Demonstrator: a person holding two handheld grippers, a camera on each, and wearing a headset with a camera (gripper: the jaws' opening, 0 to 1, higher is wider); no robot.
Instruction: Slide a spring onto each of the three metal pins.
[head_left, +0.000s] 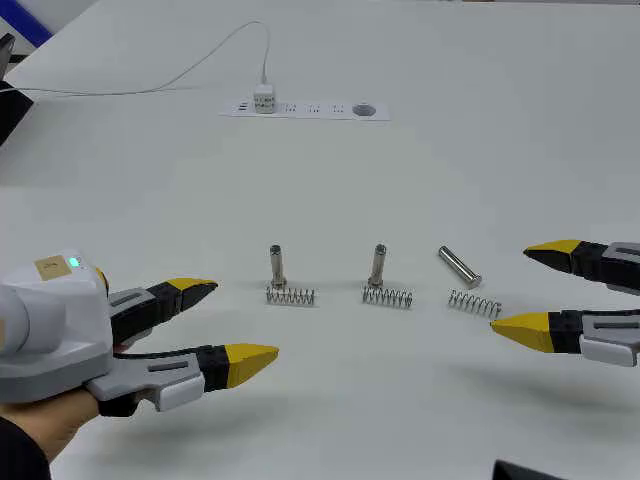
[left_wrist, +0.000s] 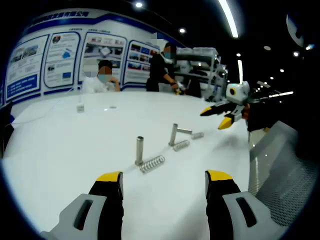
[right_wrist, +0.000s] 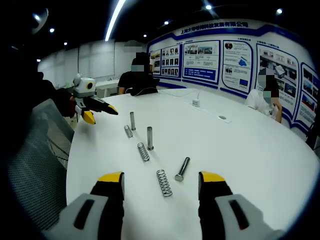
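Springs: left spring (head_left: 291, 296), middle spring (head_left: 387, 297) and right spring (head_left: 473, 303) lie flat on the white table (head_left: 450, 150), each just in front of a pin, none threaded yet.
Pins: left pin (head_left: 276, 265) and middle pin (head_left: 378, 263) stand upright on their wider ends; the fallen pin (head_left: 459, 266) lies on its side beside the right spring.
Left gripper (head_left: 245, 320): jaws spread, empty, short of the left spring.
Right gripper (head_left: 510, 288): jaws spread, empty, near the right spring.
Risk: a hard pinch probably squashes a spring or flicks it away; a nudge likely topples an upright pin; the fallen pin may roll when stood up.
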